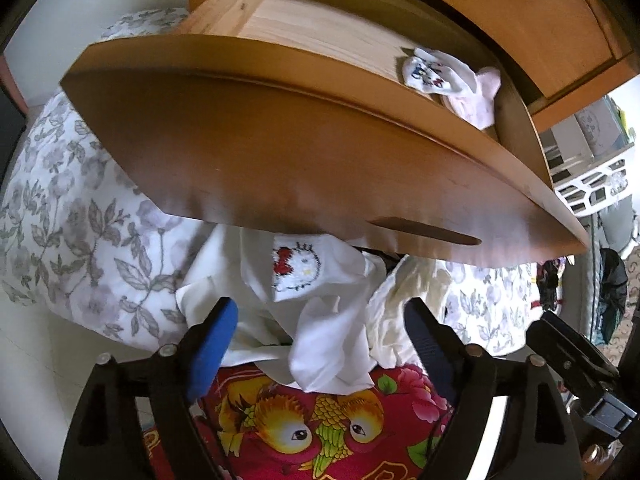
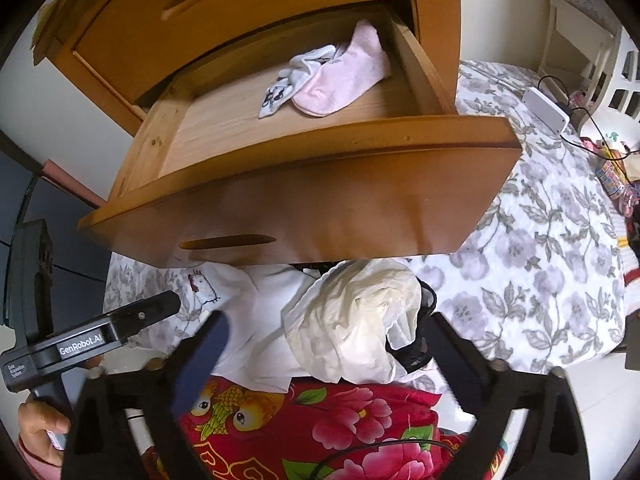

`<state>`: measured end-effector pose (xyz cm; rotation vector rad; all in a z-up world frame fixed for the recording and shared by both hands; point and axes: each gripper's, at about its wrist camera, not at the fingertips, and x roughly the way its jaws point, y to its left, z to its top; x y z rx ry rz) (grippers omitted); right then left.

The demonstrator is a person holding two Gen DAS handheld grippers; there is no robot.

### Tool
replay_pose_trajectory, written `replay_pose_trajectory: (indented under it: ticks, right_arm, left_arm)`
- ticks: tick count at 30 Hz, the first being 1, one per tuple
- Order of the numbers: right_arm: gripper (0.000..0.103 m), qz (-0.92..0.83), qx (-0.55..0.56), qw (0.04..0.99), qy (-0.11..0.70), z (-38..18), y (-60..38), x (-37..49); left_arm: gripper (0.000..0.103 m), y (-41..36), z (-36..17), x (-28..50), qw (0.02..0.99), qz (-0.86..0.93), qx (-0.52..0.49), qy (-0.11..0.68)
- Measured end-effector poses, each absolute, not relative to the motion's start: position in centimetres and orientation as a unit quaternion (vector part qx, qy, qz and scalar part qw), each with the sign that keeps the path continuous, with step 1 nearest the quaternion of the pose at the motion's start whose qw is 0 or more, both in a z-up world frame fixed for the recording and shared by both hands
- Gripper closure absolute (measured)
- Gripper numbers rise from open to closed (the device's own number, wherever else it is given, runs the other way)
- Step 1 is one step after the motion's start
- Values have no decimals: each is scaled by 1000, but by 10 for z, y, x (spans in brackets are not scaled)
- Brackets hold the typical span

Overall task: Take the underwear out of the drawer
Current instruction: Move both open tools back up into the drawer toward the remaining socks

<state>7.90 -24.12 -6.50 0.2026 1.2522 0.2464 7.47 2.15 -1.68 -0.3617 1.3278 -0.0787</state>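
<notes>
Below the pulled-out wooden drawer (image 2: 280, 204), two pieces of underwear lie side by side on a red floral cloth (image 2: 320, 428) printed with yellow birds: a white piece (image 1: 320, 320) with one embroidered cat face wearing a red bow, and a cream, crumpled piece (image 2: 360, 328) with something black showing at its edge. Both are outside the drawer. Two small garments remain inside it, at its far right corner: a white one (image 2: 296, 80) with a dark printed figure and a pink one (image 2: 344, 76), touching each other. The left gripper (image 1: 320, 340) has its two fingers spread wide apart on either side of the white piece, one blue pad (image 1: 212, 352) clear of the fabric, so it grips nothing. The right gripper (image 2: 324, 356) is likewise spread wide around the cream piece, released. In the right wrist view the left tool's side reads "GenRobot.AI", with a smaller label too tiny to read; a hand (image 2: 40, 432) holds its handle. One closed drawer (image 2: 224, 12) sits above the open one. A grey floral quilt (image 2: 540, 272) lies alongside
</notes>
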Motion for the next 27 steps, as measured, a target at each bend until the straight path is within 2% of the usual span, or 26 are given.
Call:
replay_pose_trajectory:
  ticks: [1,2,16,27]
  right_arm:
    - [0,115,95,799,583,-65,-241,79]
    - [0,115,95,799,582,-65,-242,79]
    - [0,113,85,818,558,-57,-243,77]
    - [0,116,79,850,508,-22,-245,72]
  left_arm:
    - [4,24,-16,75,775,-30,-167,608]
    - [4,25,-16,75,778,-27,-169,604]
    - [4,29,0,75,798,-26,-179,575]
    - [3,31,51,69,846,-43,-167,505]
